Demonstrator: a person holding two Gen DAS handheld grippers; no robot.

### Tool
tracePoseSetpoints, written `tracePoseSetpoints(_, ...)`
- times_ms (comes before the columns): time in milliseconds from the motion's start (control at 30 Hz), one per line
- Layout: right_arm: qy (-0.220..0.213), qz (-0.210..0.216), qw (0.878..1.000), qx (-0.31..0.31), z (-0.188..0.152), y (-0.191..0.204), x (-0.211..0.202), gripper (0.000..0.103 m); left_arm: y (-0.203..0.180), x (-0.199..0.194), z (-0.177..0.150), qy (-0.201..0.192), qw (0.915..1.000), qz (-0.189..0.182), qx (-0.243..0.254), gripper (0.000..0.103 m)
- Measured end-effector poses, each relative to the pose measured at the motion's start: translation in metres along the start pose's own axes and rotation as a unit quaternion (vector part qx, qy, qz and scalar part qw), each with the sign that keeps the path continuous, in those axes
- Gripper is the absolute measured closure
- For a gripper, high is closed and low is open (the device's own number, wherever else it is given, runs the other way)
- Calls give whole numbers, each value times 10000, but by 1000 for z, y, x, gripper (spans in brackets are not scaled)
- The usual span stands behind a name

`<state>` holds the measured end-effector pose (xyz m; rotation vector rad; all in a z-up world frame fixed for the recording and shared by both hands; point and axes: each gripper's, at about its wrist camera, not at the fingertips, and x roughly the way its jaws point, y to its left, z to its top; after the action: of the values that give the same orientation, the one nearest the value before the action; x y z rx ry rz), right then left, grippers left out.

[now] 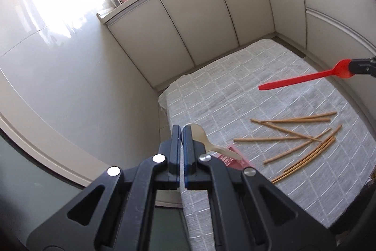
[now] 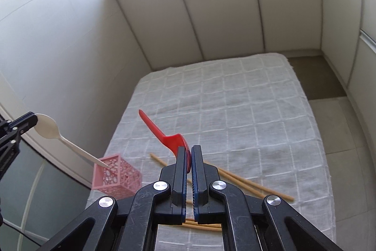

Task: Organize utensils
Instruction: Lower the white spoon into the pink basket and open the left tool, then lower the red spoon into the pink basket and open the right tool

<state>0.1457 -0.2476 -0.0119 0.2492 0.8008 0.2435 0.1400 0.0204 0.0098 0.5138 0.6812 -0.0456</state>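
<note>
My left gripper [image 1: 181, 133] is shut on the bowl of a white spoon [image 1: 206, 141]. In the right wrist view the white spoon [image 2: 50, 129] slants down with its handle tip at the rim of a pink perforated holder [image 2: 117, 177]; the left gripper [image 2: 30, 120] pinches its bowl. My right gripper [image 2: 189, 154] is shut on the bowl of a red spoon [image 2: 164, 133], held above the table; it shows at the right in the left wrist view [image 1: 305, 79]. Several wooden chopsticks [image 1: 298, 138] lie scattered on the cloth.
A grey checked cloth [image 2: 235, 98] covers the table. White cabinet doors [image 1: 199, 22] stand behind it and a glossy white wall [image 1: 58, 62] to the left. The pink holder [image 1: 235, 157] stands at the table's near left corner.
</note>
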Motion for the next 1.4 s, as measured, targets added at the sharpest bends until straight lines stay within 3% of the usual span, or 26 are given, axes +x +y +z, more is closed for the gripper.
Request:
tracePoseSetpoints(233,252,63,9984,-512,-5,33,11,100,-11,42,-21,538,9982,-69,271,100)
tracePoseSetpoints(500,645,27,9882,-1388,-12,79,25,100,-9,70,-32,756,9952,-616,-50,99)
tracePoseSetpoints(567,753,-29,9838,-1624,-15,91,30,100,-5,70,-34,705,9948,-706,-214,80)
tracePoseSetpoints(633,862,-84,9787,-1861,-16,101,35,100,3,64,-35,611,9940,-772,-467,68)
tracePoseSetpoints(733,1028,-161,9701,-2192,-15,115,44,100,18,57,-41,527,9903,-896,-920,65)
tracePoseSetpoints(900,1328,-489,9477,-2862,-8,145,61,100,41,44,-61,424,9810,-974,-1626,48)
tracePoseSetpoints(1067,1719,-831,9136,-3589,-9,179,83,100,52,44,-83,581,9714,-962,-2091,36)
tracePoseSetpoints(1267,2330,-1174,8720,-4143,-18,206,121,100,52,58,-106,894,9618,-1047,-2365,34)
tracePoseSetpoints(1400,2591,-1363,8599,-4182,-21,211,146,100,51,60,-111,965,9593,-1159,-2389,34)
